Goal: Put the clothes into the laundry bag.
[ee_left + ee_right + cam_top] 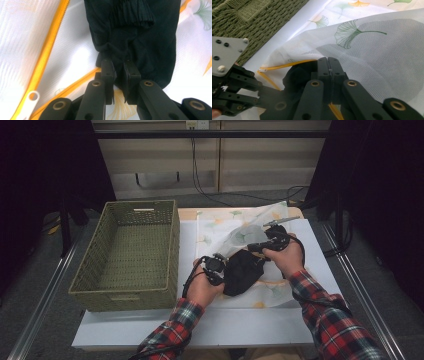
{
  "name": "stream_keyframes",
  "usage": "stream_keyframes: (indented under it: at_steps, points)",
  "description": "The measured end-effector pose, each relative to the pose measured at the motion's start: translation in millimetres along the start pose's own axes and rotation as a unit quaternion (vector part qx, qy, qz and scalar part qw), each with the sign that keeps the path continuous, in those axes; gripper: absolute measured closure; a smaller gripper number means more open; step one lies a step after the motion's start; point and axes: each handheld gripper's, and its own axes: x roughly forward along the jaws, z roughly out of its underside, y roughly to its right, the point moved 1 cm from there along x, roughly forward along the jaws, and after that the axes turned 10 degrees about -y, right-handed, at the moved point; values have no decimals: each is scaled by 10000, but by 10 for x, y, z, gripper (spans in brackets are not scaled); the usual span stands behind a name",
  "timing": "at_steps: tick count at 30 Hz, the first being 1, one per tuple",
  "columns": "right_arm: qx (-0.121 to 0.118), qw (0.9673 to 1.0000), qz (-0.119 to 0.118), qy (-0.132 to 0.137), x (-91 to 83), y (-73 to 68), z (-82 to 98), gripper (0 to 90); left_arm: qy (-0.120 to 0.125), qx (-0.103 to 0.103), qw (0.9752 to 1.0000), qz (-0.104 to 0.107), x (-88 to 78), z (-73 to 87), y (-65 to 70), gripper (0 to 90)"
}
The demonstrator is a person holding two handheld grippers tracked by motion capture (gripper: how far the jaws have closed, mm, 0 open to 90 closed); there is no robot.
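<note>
High view: black garment [243, 271] perhaps upright.

Beside the olive-green woven basket [131, 255], a white mesh bag [240, 227] is showing green and orange ginkgo leaves and an orange zip. A black garment [242, 272] is darkening its opening.

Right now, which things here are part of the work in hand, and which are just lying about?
In the job:
- black garment, pinched by the left gripper
- white mesh laundry bag with the yellow zipper, its edge clamped in the right gripper

Lying about:
- green woven basket
- white table
</note>
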Motion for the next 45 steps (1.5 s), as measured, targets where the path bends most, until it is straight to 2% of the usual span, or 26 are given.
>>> stream_keyframes:
  at_steps: [6,13,14,15,20,28,29,30,37,42,43,44,45]
  points:
    - [-20,10000,-38,-13,12,1,17,900,166,-51,9997,142,16,-44,-5,821]
    - [1,10000,-31,-37,4,10,26,900,353,-58,9992,190,48,-123,2,820]
    - [-11,10000,-29,-40,4,12,26,900,488,-206,9983,230,69,-143,23,821]
    - [-4,10000,-28,-53,3,11,26,900,431,-89,9988,216,66,-154,8,820]
    - [-22,10000,-32,-48,3,15,26,900,536,-185,9980,262,104,-214,0,820]
    - [6,10000,-30,-50,-9,23,37,900,590,-136,9980,201,114,-282,4,820]
    - [-14,10000,-17,-40,-12,29,38,900,745,-319,9964,247,134,-297,31,820]
    - [-3,10000,-19,-34,-14,34,39,900,626,-144,9978,188,119,-299,4,820]
    - [35,10000,-24,-8,-29,59,44,900,702,-160,9973,144,125,-369,13,820]
    - [33,10000,11,-13,-31,66,49,900,722,-40,9973,137,114,-431,32,819]
    - [28,10000,5,-9,-29,66,51,900,787,-93,9968,133,121,-440,42,820]
    - [41,10000,6,-14,-29,66,55,900,722,-24,9973,111,112,-450,33,820]
    - [71,10000,1,-15,-26,65,62,900,809,-130,9965,140,122,-458,46,820]
